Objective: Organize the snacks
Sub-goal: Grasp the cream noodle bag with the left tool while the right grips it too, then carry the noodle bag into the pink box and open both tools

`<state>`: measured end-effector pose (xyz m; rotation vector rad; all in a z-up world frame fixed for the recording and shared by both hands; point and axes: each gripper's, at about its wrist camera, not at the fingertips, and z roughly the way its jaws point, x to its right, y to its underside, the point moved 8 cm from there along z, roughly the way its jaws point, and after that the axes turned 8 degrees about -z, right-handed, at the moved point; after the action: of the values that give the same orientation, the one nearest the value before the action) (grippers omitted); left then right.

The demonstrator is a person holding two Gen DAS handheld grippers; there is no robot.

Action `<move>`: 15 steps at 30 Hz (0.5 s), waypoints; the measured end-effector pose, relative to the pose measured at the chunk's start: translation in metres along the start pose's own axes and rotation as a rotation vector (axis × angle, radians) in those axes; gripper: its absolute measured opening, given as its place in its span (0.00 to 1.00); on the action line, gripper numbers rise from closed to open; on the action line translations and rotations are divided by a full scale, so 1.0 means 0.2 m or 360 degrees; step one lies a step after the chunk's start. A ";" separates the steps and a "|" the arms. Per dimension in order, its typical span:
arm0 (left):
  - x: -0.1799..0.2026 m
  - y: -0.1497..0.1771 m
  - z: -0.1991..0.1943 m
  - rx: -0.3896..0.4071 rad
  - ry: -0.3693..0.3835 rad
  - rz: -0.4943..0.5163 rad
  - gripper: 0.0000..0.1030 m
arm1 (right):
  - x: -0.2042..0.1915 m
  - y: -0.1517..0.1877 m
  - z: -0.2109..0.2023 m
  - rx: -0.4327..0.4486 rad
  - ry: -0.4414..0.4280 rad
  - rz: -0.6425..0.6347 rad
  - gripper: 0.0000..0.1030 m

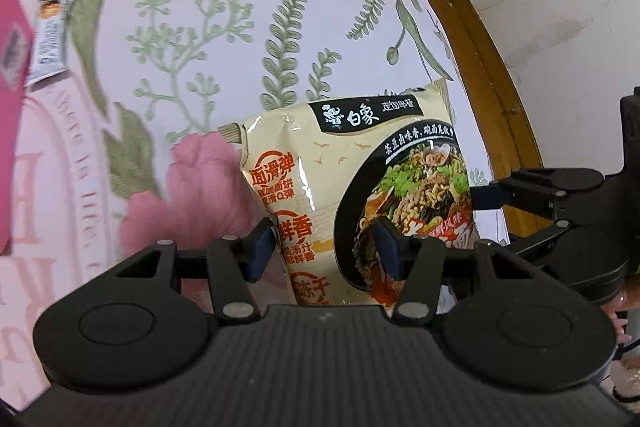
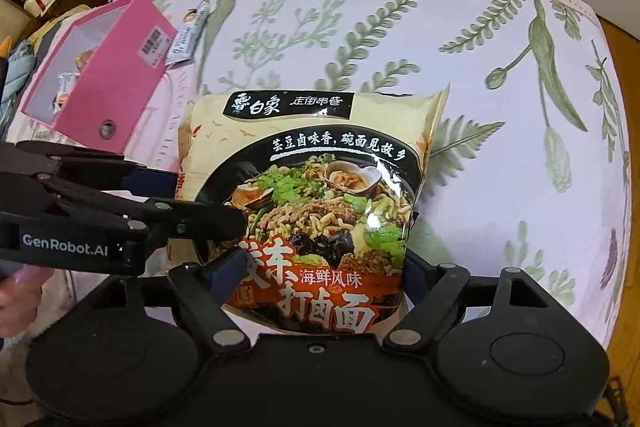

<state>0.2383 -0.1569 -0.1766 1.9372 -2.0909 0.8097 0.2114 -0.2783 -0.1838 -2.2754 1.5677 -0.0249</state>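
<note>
Your left gripper (image 1: 325, 247) holds the left side of the one noodle bag (image 2: 316, 195), which sits above the flowery bedspread (image 2: 500, 75). Your right gripper (image 2: 320, 281) has its two fingers set wide around the bag's bottom end, one on each side, and I think they squeeze it, though the right finger is mostly hidden. You can count two grippers, one open pink box (image 2: 100, 75) far off to the left, and one small white packet (image 2: 190, 35) just beside that box.
</note>
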 end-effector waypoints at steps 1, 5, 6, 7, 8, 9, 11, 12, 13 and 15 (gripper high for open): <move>-0.01 0.00 -0.03 0.0007 0.0000 -0.0005 0.50 | -0.03 0.00 -0.01 -0.0001 -0.0006 0.0008 0.82; -0.06 0.03 -0.14 0.0025 -0.0004 -0.0026 0.50 | -0.15 -0.01 -0.05 0.0010 -0.0028 -0.0003 0.82; -0.07 0.04 -0.17 0.0024 -0.0007 -0.0031 0.50 | -0.18 -0.01 -0.06 0.0009 -0.0027 -0.0018 0.82; -0.08 0.05 -0.19 0.0025 -0.0014 -0.0033 0.50 | -0.22 -0.01 -0.07 0.0006 -0.0029 -0.0035 0.82; -0.10 0.06 -0.23 0.0036 -0.0020 -0.0039 0.51 | -0.25 -0.01 -0.08 0.0001 -0.0034 -0.0050 0.82; -0.12 0.07 -0.26 0.0048 -0.0022 -0.0042 0.51 | -0.28 -0.01 -0.09 -0.0003 -0.0035 -0.0065 0.82; -0.15 0.08 -0.32 0.0060 -0.0032 -0.0054 0.51 | -0.35 -0.02 -0.11 -0.0007 -0.0039 -0.0102 0.82; -0.17 0.08 -0.34 0.0067 -0.0038 -0.0060 0.51 | -0.38 -0.02 -0.11 -0.0007 -0.0047 -0.0120 0.82; -0.18 0.09 -0.37 0.0075 -0.0042 -0.0065 0.51 | -0.41 -0.03 -0.11 -0.0009 -0.0059 -0.0138 0.82; -0.22 0.10 -0.43 0.0087 -0.0047 -0.0081 0.51 | -0.47 -0.04 -0.12 -0.0013 -0.0081 -0.0165 0.82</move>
<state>0.2049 -0.0756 -0.1323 2.0339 -2.0474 0.8410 0.1775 -0.1984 -0.1414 -2.3428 1.4263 0.0120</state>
